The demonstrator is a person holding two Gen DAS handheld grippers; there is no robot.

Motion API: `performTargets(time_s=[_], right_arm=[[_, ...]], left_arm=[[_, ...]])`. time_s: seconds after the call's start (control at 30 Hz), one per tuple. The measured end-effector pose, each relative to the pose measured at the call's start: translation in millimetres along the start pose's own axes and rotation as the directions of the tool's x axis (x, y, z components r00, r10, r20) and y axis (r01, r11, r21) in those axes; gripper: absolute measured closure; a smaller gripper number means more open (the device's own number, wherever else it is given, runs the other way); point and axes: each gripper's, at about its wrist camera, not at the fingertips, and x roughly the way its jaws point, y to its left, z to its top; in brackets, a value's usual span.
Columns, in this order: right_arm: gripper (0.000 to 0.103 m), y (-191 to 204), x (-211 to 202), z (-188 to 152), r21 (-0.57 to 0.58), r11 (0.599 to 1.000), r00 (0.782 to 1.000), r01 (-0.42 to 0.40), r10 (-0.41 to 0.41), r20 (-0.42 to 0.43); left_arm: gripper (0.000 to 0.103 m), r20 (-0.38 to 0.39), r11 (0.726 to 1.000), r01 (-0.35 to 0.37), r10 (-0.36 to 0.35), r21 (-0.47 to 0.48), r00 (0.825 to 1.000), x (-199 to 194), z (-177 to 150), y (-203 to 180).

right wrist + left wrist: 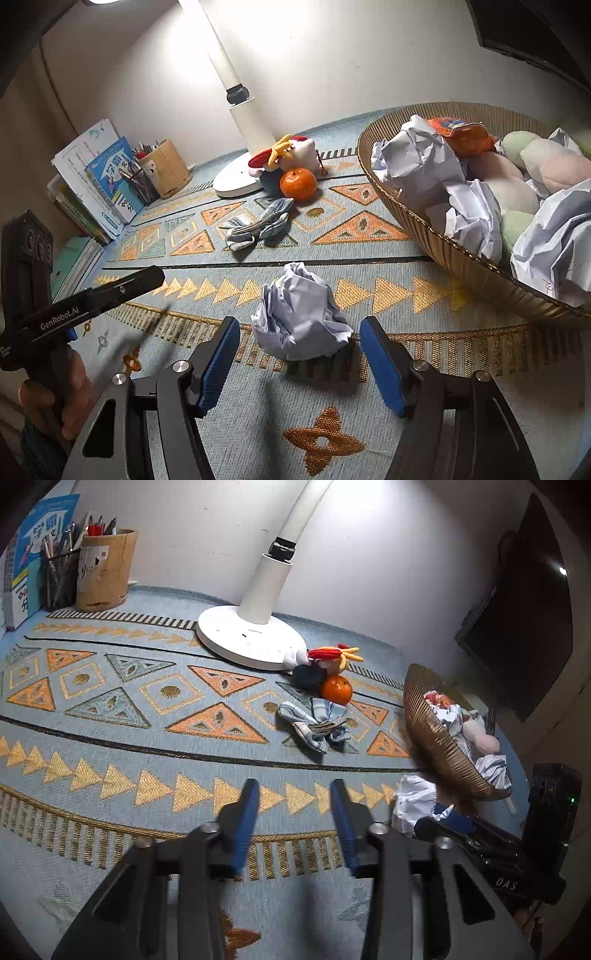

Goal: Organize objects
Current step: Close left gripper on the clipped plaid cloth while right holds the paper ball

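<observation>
White wall backs a desk [207,435] covered by a blue cloth with orange and gold triangles.

From the right wrist, going left to right: at 9 o'clock a hand [55,398] grips the left hand-held gripper [155,277], seen side-on, so its jaw gap cannot be told from here. At 10 o'clock books [99,177] lean by the wall, with a pen cup [168,168] beside them. A lamp [236,177] stands at 12 o'clock. Just right of its base lie a plush toy [291,155] and an orange [298,183], touching each other, with a blue-striped rag [258,225] nearer, a fork lying on it. Centre frame, a paper ball [299,317] lies on the desk between the blue pads of the right hand-held gripper [299,362]; the jaws stand moderately wide, and neither pad touches the paper. At 2 o'clock a ribbed basket [461,254] holds more crumpled paper, soft toys and an orange packet.

From the left wrist, the left hand-held gripper [293,823] sits at 6 o'clock over bare cloth, its jaws narrowly apart and holding nothing. Paper ball [413,805] and right gripper lie at 4 o'clock, just below the basket [443,746].
</observation>
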Motion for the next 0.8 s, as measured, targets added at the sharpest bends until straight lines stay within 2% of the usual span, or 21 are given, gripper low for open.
performTargets(time_s=[0.03, 0.07, 0.1, 0.13, 0.2, 0.23, 0.27, 0.37, 0.4, 0.43, 0.47, 0.53, 0.57, 0.6, 0.67, 0.7, 0.8], right_arm=[[0.037, 0, -1, -2, 0.000, 1.000, 1.000, 0.002, -0.002, -0.002], [0.037, 0, 0, -2, 0.000, 1.000, 1.000, 0.007, -0.007, -0.008], [0.036, 0, 0, -3, 0.002, 1.000, 1.000, 0.010, -0.010, -0.018], [0.036, 0, 2, -3, 0.005, 1.000, 0.999, 0.010, -0.010, -0.030], [0.036, 0, 4, -4, 0.006, 1.000, 0.999, 0.003, -0.003, -0.042], [0.036, 0, 4, -4, 0.001, 1.000, 0.999, 0.001, 0.000, -0.040], [0.035, 1, 4, -4, -0.004, 1.000, 0.999, 0.000, 0.000, -0.039], [0.028, 3, 5, -3, -0.014, 1.000, 0.999, 0.010, -0.011, -0.044], [0.027, 3, 5, -3, -0.017, 1.000, 0.999, 0.013, -0.014, -0.042], [0.024, 4, 4, -3, -0.019, 1.000, 0.999, 0.013, -0.014, -0.039], [0.019, 4, 3, -3, -0.021, 1.000, 0.999, 0.014, -0.015, -0.035], [0.015, 3, 1, -2, -0.013, 1.000, 1.000, 0.021, -0.021, -0.021], [0.014, 1, 0, -1, -0.003, 1.000, 1.000, 0.022, -0.022, -0.014], [0.014, -2, -1, 0, 0.009, 1.000, 1.000, 0.022, -0.022, -0.011], [0.014, -8, -1, 1, 0.043, 0.999, 1.000, 0.021, -0.021, -0.010], [0.014, -11, -2, 2, 0.060, 0.998, 1.000, 0.020, -0.020, -0.009], [0.014, -17, -3, 4, 0.086, 0.996, 1.000, 0.017, -0.016, -0.012]], left_arm=[[0.046, 0.000, 1.000, -0.015, 0.015, 0.023, 1.000, 5, 3, -9], [0.045, -0.004, 0.996, -0.047, 0.048, 0.071, 0.999, 13, 7, -18], [0.037, -0.006, 0.987, -0.088, 0.090, 0.135, 0.996, 20, 9, -29], [0.021, 0.005, 0.971, -0.127, 0.129, 0.201, 0.992, 27, 13, -37], [0.006, 0.053, 0.926, -0.199, 0.192, 0.321, 0.980, 41, 19, -51], [0.005, 0.058, 0.910, -0.216, 0.209, 0.354, 0.976, 50, 23, -54], [0.005, 0.029, 0.909, -0.200, 0.203, 0.367, 0.979, 61, 28, -54], [0.006, -0.110, 0.947, -0.094, 0.134, 0.308, 0.985, 93, 42, -47], [0.012, -0.134, 0.958, -0.068, 0.109, 0.280, 0.985, 102, 44, -44], [0.021, -0.126, 0.959, -0.068, 0.106, 0.276, 0.986, 106, 46, -43], [0.031, -0.123, 0.953, -0.062, 0.102, 0.296, 0.987, 107, 47, -46], [0.057, -0.127, 0.940, -0.056, 0.104, 0.336, 0.986, 108, 46, -51], [0.062, -0.124, 0.937, -0.051, 0.100, 0.345, 0.987, 107, 44, -52], [0.076, -0.119, 0.934, -0.051, 0.099, 0.353, 0.988, 105, 40, -54], [0.079, -0.091, 0.932, -0.083, 0.122, 0.352, 0.988, 95, 34, -55], [0.079, -0.080, 0.940, -0.088, 0.121, 0.329, 0.989, 86, 31, -52], [0.079, -0.051, 0.971, -0.056, 0.069, 0.234, 0.996, 52, 21, -37]])
